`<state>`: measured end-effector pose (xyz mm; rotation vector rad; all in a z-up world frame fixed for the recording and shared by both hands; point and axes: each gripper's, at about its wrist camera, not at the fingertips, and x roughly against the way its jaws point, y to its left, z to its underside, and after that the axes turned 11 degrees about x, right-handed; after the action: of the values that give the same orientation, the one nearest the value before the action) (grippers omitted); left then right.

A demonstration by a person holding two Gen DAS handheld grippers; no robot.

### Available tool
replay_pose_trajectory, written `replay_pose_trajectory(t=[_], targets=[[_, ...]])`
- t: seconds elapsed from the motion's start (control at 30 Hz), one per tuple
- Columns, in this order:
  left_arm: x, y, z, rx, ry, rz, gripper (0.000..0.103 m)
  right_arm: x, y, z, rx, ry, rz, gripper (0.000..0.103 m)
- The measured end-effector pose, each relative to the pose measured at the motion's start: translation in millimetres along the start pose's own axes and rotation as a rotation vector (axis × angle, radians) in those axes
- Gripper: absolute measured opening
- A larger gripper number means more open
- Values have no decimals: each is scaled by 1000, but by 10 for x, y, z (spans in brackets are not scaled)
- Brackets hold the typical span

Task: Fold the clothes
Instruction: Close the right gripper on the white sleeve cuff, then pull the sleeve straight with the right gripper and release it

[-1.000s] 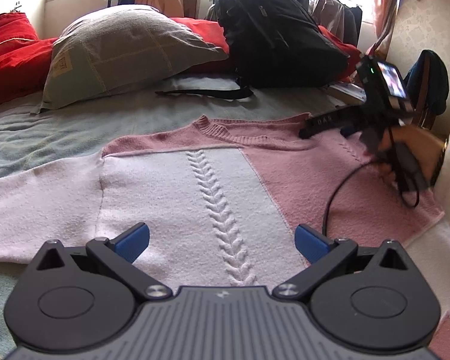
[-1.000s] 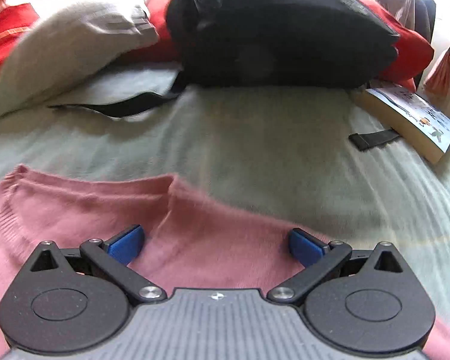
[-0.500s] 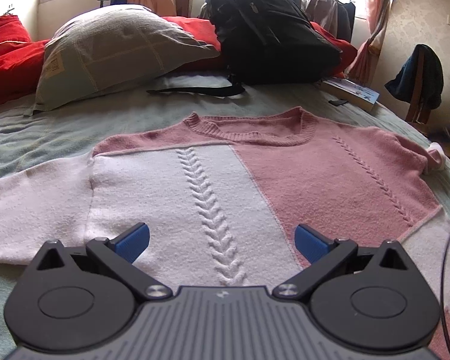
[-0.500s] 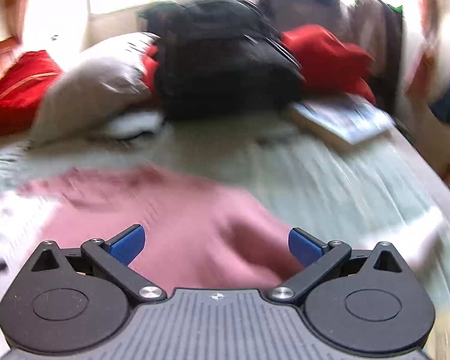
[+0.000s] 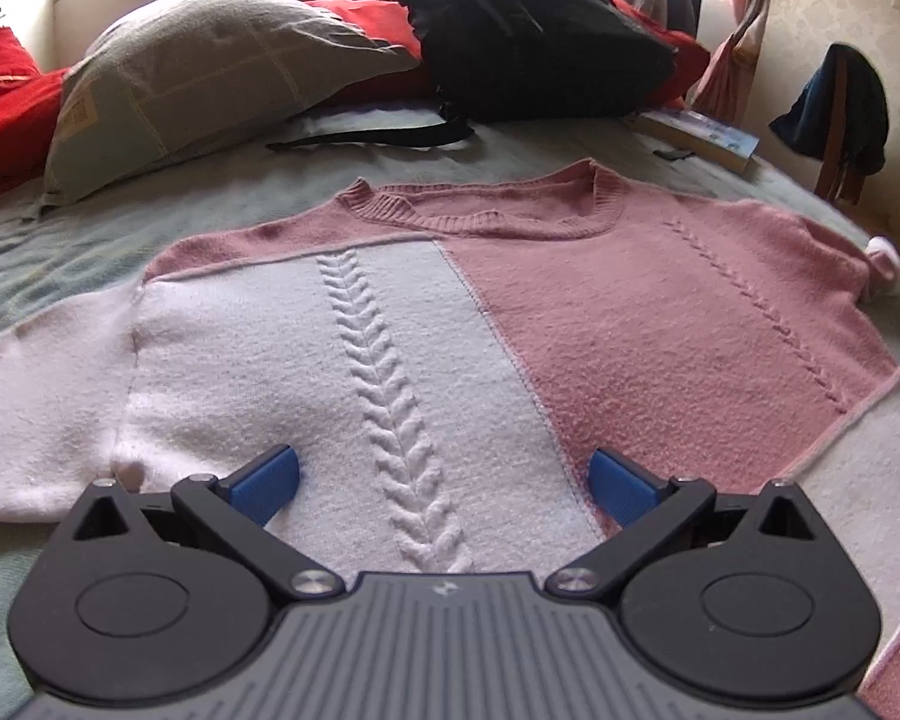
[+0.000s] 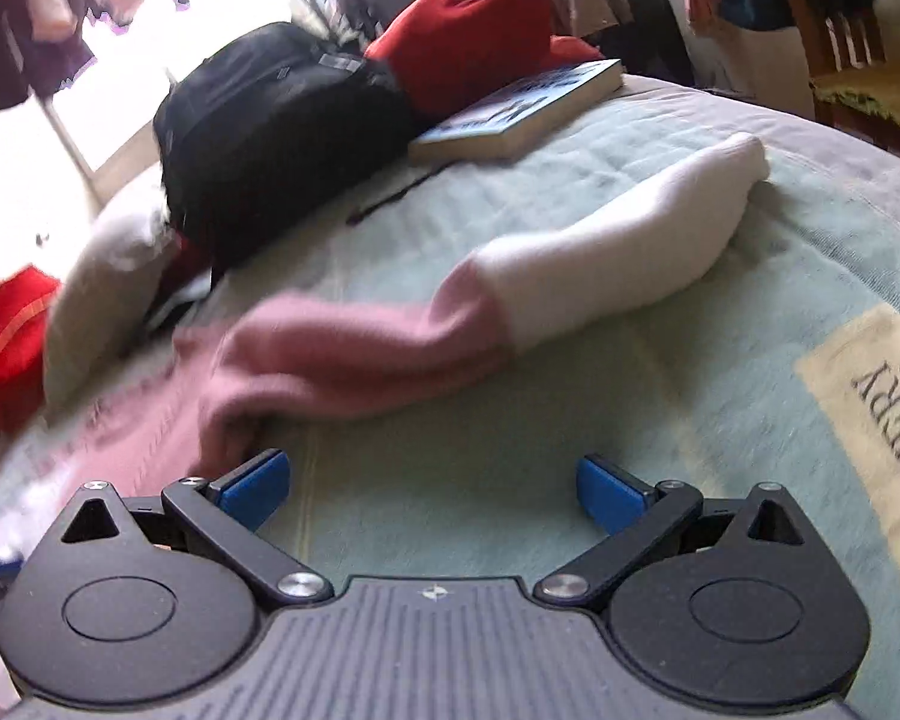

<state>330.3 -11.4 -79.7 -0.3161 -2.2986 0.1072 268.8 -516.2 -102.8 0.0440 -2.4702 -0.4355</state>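
A pink and white knitted sweater lies flat, front up, on the pale green bedspread, collar toward the far side. My left gripper hovers open over its lower white panel, blue pads either side of the cable stitch. In the right wrist view the sweater's right sleeve stretches across the bedspread, pink near the body and white toward the cuff. My right gripper is open just short of that sleeve, its left pad close to the pink fabric, nothing between the fingers.
A grey pillow, red cushions, a black backpack and a book sit along the far side of the bed. The book and backpack lie beyond the sleeve. A chair with dark clothing stands right.
My right gripper left the sweater's shoulder and swung right, now facing the outstretched right sleeve. The left gripper drifted slightly forward over the sweater. Both stayed open.
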Motion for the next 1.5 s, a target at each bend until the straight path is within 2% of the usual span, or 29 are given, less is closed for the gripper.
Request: replay_pose_trajectory(t=[0.13, 0.23, 0.33, 0.43, 0.57, 0.73, 0.9, 1.0, 1.1, 1.17, 1.27, 1.33, 1.5], targets=[[155, -217, 28, -37, 5, -50, 102, 3, -235, -184, -31, -41, -10, 103], [301, -444, 76, -71, 1, -36, 102, -50, -421, -319, -45, -20, 62, 103], [401, -696, 127, -93, 9, 4, 102, -132, -788, -339, -142, -19, -17, 103], [438, -954, 187, -124, 22, 48, 102, -168, -1147, -334, -282, -78, -140, 103], [401, -1286, 253, -187, 46, 70, 102, -287, -1388, -415, -372, -116, -217, 103], [337, -1562, 305, -225, 71, 91, 102, -516, -1454, -578, -349, -144, -217, 103], [284, -1637, 351, -249, 93, 81, 102, -690, -1661, -706, -369, -211, -237, 103], [260, -1620, 364, -236, 102, 77, 102, -737, -1729, -776, -365, -206, -230, 100], [238, -1593, 376, -225, 111, 75, 102, -747, -1786, -795, -361, -182, -193, 82], [227, -1576, 387, -221, 119, 71, 102, -771, -1892, -803, -393, -164, -168, 55], [226, -1558, 412, -214, 127, 76, 102, -828, -2069, -803, -472, -139, -167, 33], [229, -1549, 428, -208, 131, 82, 102, -851, -2099, -823, -482, -112, -156, 25], [235, -1533, 441, -206, 138, 92, 102, -670, -1893, -948, -380, -103, -66, 23]])
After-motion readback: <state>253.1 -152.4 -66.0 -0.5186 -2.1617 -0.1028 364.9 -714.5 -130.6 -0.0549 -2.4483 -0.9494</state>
